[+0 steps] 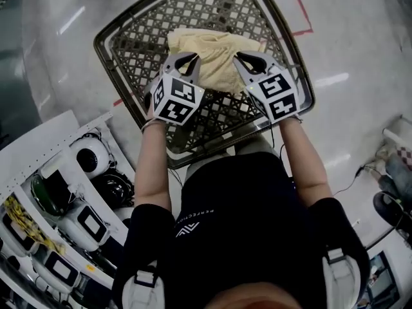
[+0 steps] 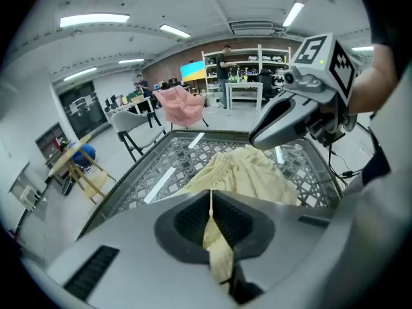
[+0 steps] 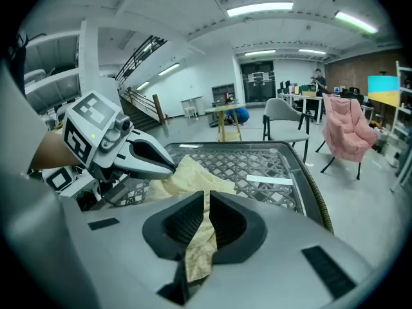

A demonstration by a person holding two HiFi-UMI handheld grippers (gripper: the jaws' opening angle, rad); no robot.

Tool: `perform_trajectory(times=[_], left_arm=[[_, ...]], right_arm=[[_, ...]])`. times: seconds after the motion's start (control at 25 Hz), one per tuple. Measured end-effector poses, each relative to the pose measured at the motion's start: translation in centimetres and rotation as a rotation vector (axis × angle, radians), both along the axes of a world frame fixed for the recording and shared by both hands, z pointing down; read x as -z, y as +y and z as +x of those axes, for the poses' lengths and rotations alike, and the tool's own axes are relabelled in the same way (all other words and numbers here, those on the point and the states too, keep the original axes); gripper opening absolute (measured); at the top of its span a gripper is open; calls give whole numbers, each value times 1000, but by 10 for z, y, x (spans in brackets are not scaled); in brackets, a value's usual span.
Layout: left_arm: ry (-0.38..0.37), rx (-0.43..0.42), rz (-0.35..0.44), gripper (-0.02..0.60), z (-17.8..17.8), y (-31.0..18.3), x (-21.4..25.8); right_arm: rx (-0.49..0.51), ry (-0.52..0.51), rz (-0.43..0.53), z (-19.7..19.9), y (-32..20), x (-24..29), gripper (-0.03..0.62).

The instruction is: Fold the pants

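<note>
left gripper [image 1: 184, 59] [image 2: 211, 201]: jaws pinched together on a fold of the pants [image 1: 215, 55] [image 2: 251, 172], with pale yellow cloth squeezed flat between the pads and hanging out below. right gripper [image 1: 248, 59] [image 3: 206, 203]: likewise clamped on a fold of the same cloth; a narrow slit between its jaws, filled by fabric. both grips sit on the near edge of the garment, one toward each end. pants lie crumpled about the middle of a lattice-top table [image 1: 135, 40], not yet folded. the heap's long axis runs left to right across the table, from one gripper to the other. a ribbed, gathered edge shows on the left gripper's side; which way the legs point cannot be told. beyond the table: a chair draped in pink cloth [image 2: 181, 105] [image 3: 347, 126], then shelving [image 2: 248, 69] against the back wall.
</note>
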State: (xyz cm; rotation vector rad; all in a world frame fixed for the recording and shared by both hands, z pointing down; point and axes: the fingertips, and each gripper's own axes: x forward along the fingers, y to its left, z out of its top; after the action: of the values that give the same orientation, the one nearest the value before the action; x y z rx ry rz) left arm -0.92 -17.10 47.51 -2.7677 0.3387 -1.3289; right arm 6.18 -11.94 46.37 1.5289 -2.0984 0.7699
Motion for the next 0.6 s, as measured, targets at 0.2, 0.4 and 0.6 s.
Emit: perform_trajectory(times=[0.2, 0.4, 0.6], left_arm=[[74, 74, 14, 17, -15, 11, 15], [110, 139, 39, 17, -29, 27, 32], [122, 198, 50, 15, -43, 43, 43]], right_arm=[[-36, 7, 27, -5, 13, 11, 46], [-62, 0, 48, -12, 26, 19, 44], [-59, -2, 70, -25, 38, 28, 44]])
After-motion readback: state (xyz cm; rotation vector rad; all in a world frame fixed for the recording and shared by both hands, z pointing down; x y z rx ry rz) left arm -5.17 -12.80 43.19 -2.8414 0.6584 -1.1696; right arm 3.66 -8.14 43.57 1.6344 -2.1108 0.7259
